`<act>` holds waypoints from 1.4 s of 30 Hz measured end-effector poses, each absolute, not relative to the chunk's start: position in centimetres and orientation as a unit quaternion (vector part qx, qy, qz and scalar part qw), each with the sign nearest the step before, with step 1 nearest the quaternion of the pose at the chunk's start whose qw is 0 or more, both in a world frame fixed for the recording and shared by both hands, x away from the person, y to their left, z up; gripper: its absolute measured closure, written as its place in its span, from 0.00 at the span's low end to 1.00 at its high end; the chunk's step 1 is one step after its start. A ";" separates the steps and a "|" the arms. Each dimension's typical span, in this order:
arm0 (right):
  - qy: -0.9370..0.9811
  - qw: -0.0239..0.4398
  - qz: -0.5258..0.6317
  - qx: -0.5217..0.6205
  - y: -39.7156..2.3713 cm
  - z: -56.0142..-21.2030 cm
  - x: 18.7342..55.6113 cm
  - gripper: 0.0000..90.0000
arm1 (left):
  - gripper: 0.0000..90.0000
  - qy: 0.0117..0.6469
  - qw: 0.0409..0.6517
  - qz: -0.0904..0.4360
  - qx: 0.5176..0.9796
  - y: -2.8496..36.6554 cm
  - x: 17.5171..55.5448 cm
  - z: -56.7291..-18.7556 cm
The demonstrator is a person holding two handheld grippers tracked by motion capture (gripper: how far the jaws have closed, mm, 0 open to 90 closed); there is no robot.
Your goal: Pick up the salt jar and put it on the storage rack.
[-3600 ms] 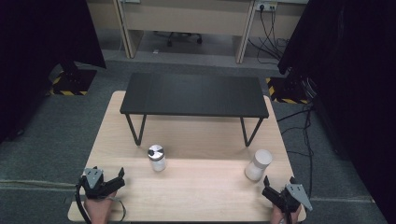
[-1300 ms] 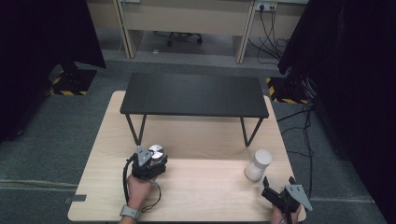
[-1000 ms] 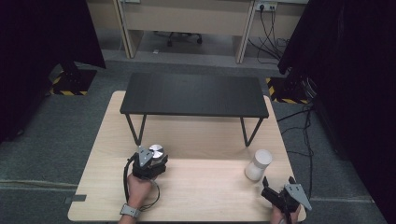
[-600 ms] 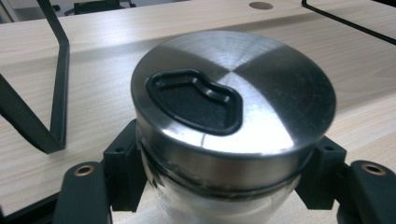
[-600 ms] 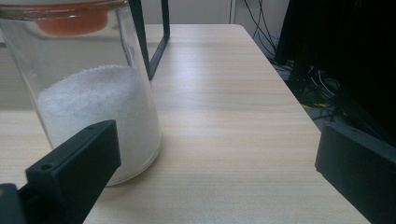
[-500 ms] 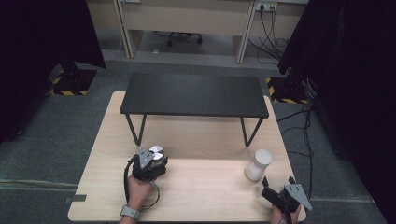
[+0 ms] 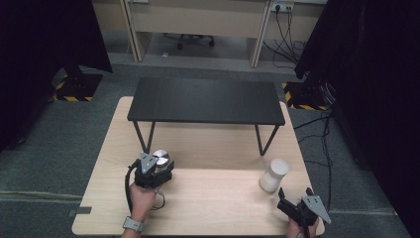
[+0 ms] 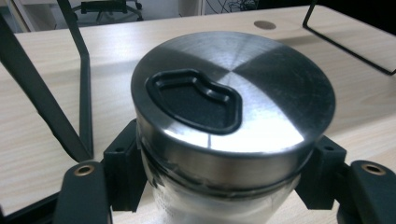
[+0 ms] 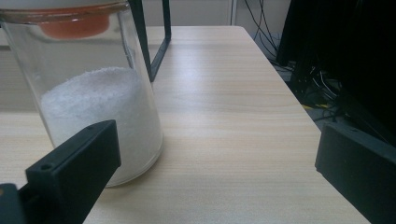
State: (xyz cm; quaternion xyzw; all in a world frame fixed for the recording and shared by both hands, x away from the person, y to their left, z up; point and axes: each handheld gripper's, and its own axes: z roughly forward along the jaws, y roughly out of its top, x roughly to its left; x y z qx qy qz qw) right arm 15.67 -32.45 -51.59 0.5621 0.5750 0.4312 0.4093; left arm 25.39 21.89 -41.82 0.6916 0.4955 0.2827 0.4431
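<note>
A glass jar with a brushed steel lid (image 7: 161, 157) (image 8: 233, 98) stands on the wooden table (image 7: 218, 208), just in front of the black bench's left legs. My left gripper (image 7: 160, 167) (image 8: 224, 186) is shut on it, its jaws pressed against both sides below the lid. A second glass jar (image 7: 274, 174) (image 9: 102, 102), part full of white powder, stands at the right. My right gripper (image 7: 294, 196) (image 9: 219, 158) rests open near the front right corner, a little short of that jar, which sits ahead of its left jaw.
A low black bench (image 7: 205, 99) on thin metal legs (image 7: 261, 141) spans the far half of the table. Bare wood lies between the two jars. Cables (image 7: 324, 124) trail on the floor to the right of the table.
My left gripper came from the front left corner to the steel-lidded jar and closed around it. Over the last second it has held still. The right gripper has stayed put.
</note>
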 end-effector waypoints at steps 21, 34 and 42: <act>0.575 0.407 0.436 0.560 -32.6 -51.7 15.6 0.00 | 0.35 0.478 0.456 0.304 0.686 22.8 25.1 -32.8; 0.573 0.408 0.441 0.558 -32.7 -51.8 15.5 0.00 | 0.35 0.463 0.467 0.319 0.682 22.1 26.3 -27.6; 0.572 0.409 0.442 0.557 -32.7 -51.8 15.5 0.00 | 0.35 0.451 0.467 0.340 0.680 21.6 27.9 -25.1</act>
